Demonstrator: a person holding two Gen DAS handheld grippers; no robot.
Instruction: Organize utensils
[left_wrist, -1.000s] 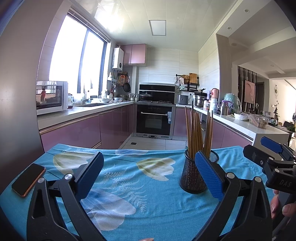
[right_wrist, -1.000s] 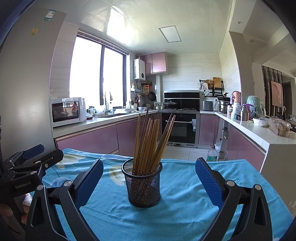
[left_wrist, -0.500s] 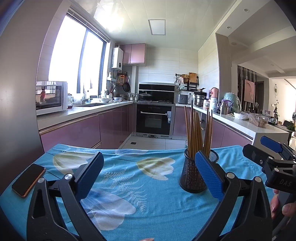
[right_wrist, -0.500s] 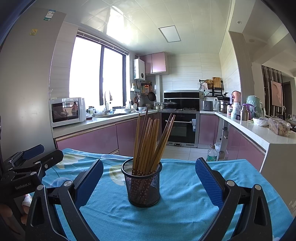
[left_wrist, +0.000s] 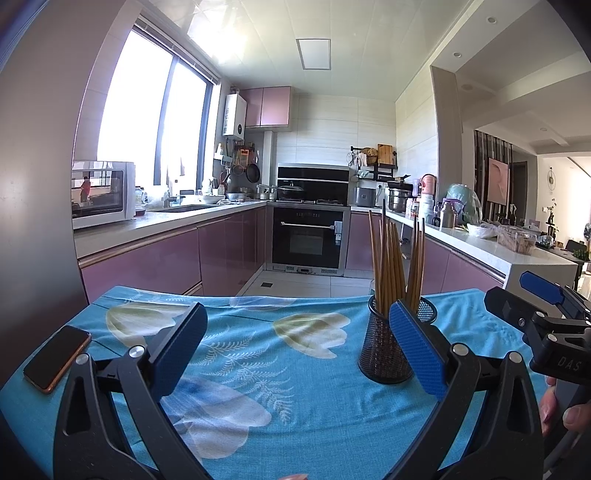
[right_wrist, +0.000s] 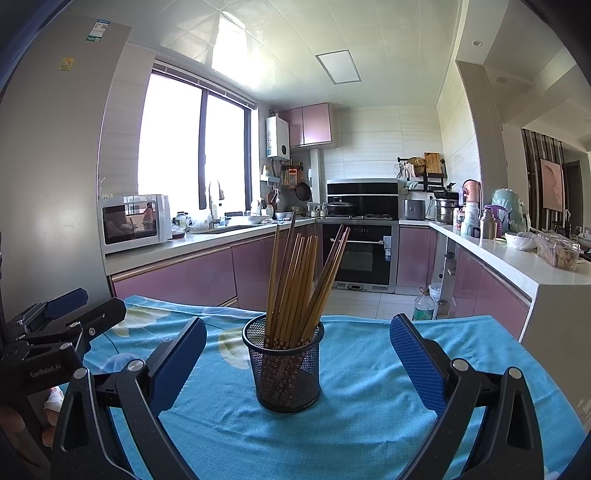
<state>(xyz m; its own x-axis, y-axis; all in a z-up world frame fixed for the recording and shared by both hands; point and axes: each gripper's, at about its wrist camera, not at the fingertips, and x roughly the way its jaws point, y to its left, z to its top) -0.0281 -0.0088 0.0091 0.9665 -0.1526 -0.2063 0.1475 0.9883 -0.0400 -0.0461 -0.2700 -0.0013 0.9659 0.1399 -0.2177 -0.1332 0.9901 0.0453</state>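
We find the chopsticks (right_wrist: 295, 284) all upright inside the mesh holder (right_wrist: 286, 369) — nothing loose beside it, so little seems left. Left gripper (left_wrist: 295, 350) and right gripper (right_wrist: 297, 363) — both spread wide, empty.

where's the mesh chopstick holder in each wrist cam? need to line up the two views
Left wrist: the mesh holder stands right of centre, partly behind the right pad of the left gripper.
Right wrist: the mesh holder stands at centre, between the open pads of the right gripper.
Shared landmark: the built-in oven behind the blue tablecloth.
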